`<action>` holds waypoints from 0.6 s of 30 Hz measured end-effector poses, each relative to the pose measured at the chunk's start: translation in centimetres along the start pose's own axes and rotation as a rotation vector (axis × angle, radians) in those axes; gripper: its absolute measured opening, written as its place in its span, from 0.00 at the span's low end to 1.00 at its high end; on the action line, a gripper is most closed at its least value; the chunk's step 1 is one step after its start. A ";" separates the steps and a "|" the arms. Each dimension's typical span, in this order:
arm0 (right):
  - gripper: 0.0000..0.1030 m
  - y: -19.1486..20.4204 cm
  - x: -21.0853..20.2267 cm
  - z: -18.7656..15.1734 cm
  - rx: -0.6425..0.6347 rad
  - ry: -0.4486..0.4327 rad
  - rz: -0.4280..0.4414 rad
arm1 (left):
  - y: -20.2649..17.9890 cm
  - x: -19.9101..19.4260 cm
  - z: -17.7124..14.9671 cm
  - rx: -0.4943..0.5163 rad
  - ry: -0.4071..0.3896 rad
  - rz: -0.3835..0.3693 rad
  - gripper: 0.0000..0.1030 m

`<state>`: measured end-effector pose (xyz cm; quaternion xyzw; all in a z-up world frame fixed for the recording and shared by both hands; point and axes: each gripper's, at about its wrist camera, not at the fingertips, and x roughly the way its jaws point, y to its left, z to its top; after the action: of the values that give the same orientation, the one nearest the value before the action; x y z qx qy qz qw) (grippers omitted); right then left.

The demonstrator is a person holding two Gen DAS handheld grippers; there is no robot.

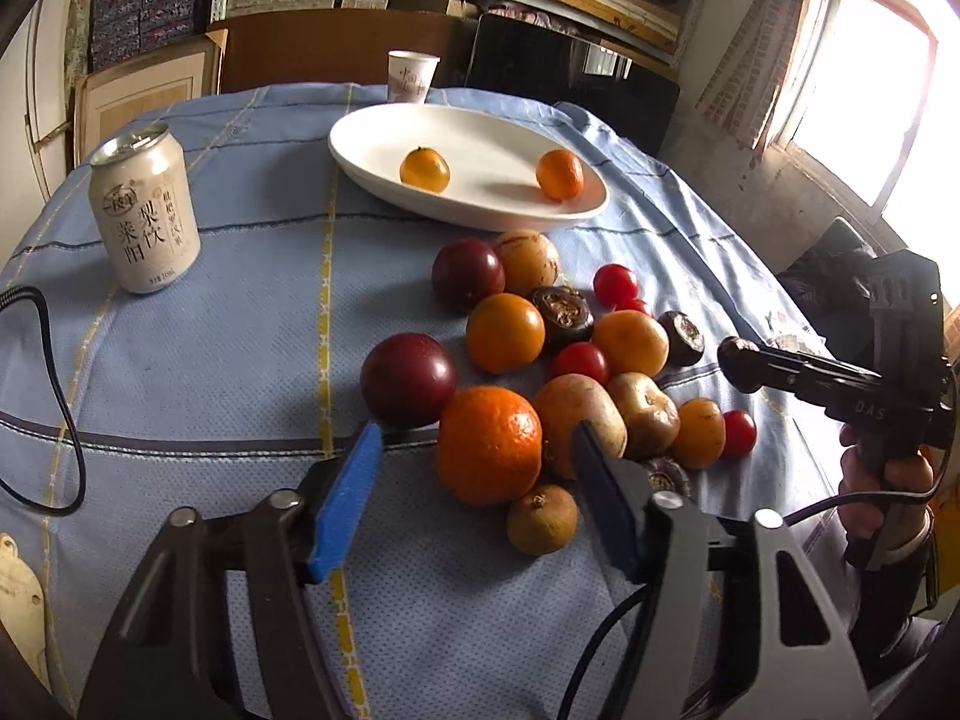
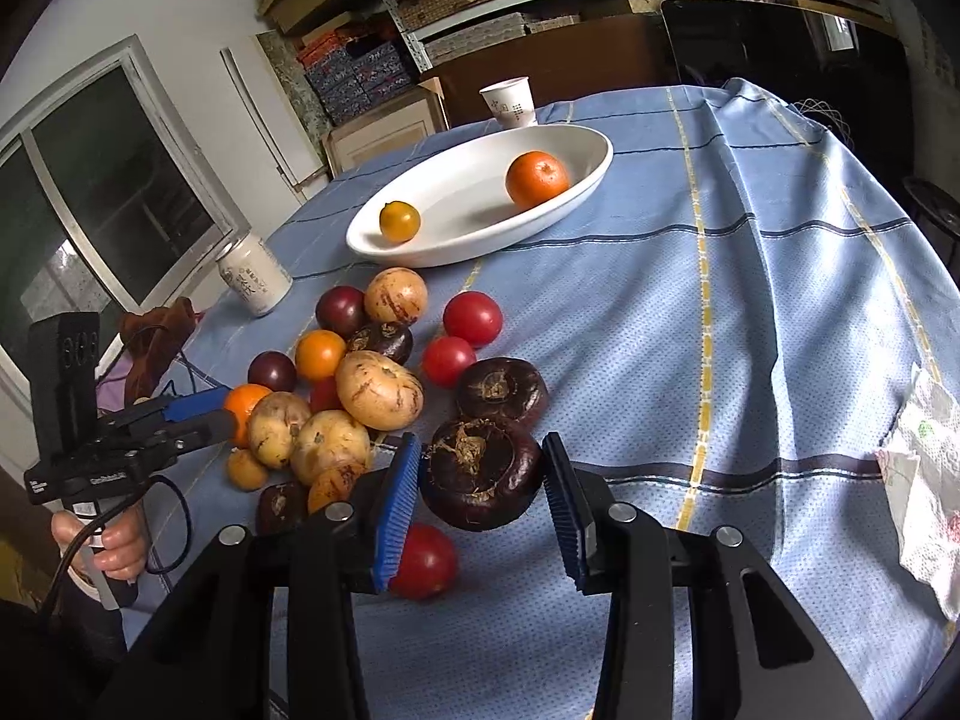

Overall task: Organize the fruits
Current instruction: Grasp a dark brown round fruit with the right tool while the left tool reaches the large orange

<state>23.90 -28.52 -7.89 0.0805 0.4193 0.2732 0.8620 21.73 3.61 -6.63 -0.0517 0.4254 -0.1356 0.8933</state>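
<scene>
A pile of fruit lies on the blue cloth: mandarins, dark plums (image 1: 408,380), cherry tomatoes (image 1: 615,285), tan fruits and dark water chestnuts. My left gripper (image 1: 480,438) straddles a large mandarin (image 1: 487,444) at the near edge of the pile; a gap shows beside the blue left pad, so it stands open. In the right wrist view the right gripper (image 2: 480,480) is shut on a dark water chestnut (image 2: 480,474), held just above a tomato (image 2: 423,561). The white oval dish (image 1: 480,120) behind holds two small oranges (image 1: 425,169).
A drink can (image 1: 144,210) stands at the left of the table and a paper cup (image 1: 411,77) behind the dish. A black cable (image 1: 60,396) crosses the cloth at the left. A patterned bag (image 2: 924,480) lies at the right edge. Shelves and boxes fill the background.
</scene>
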 end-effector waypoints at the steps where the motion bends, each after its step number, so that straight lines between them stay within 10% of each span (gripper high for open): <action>1: 0.41 0.0 0.0 0.0 0.001 0.000 0.001 | 0.2 0.3 0.1 -0.010 0.013 -0.002 0.50; 18: 0.41 0.3 -0.1 -0.1 -0.009 -0.001 -0.003 | -0.3 0.8 0.0 0.007 0.043 -0.039 0.37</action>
<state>23.68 -28.36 -7.79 0.0760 0.4175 0.2737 0.8631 22.12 3.07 -7.19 -0.0538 0.4429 -0.1557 0.8813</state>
